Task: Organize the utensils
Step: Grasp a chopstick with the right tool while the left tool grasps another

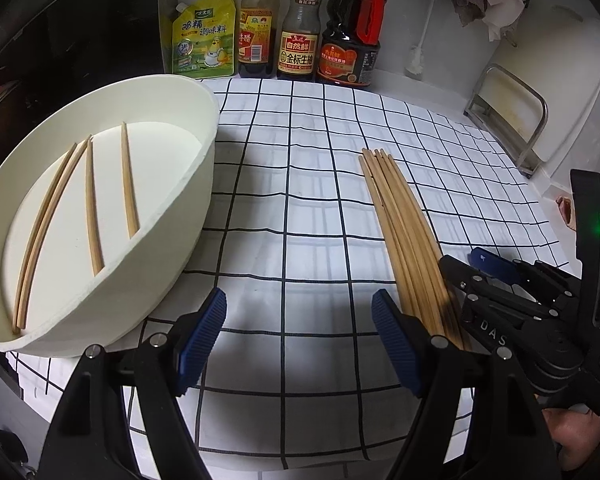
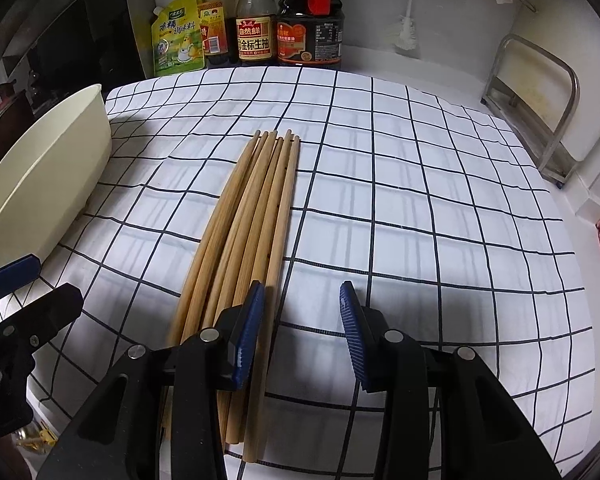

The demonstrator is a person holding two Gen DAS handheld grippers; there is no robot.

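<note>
Sorting chopsticks: wooden chopsticks go from the cloth into the tray, and from how things lie the job looks partly done, with a pick from the bundle as the likely step in hand.
Checked tablecloth [image 2: 420,208]: white with a black grid, slightly rumpled, covering the counter under everything.
Oval tray [image 1: 172,232]: cream, deep-walled, at the left edge of the cloth; four chopsticks [image 1: 92,208] lie inside, two touching at the far left, two apart.
Loose bundle of chopsticks [image 2: 256,216]: about seven, side by side and touching, lying lengthwise on the cloth, well apart from the tray.
Sauce bottles [image 1: 298,28]: three, plus a yellow seasoning pouch [image 1: 202,38], standing along the back wall, clear of the work.
Left gripper [image 1: 298,340]: fingers spread wide, empty, hovering over bare cloth between the tray and the bundle.
Right gripper [image 2: 302,334]: fingers parted, nothing held; the left blue pad [image 2: 248,340] sits over the bundle's right side, the other over bare cloth.
Doing it well: straddle one or two outer sticks only, close near the thick ends, and lift level so the neighbours do not roll.
Risk: round sticks packed tight may drag along or pivot in the pads.
</note>
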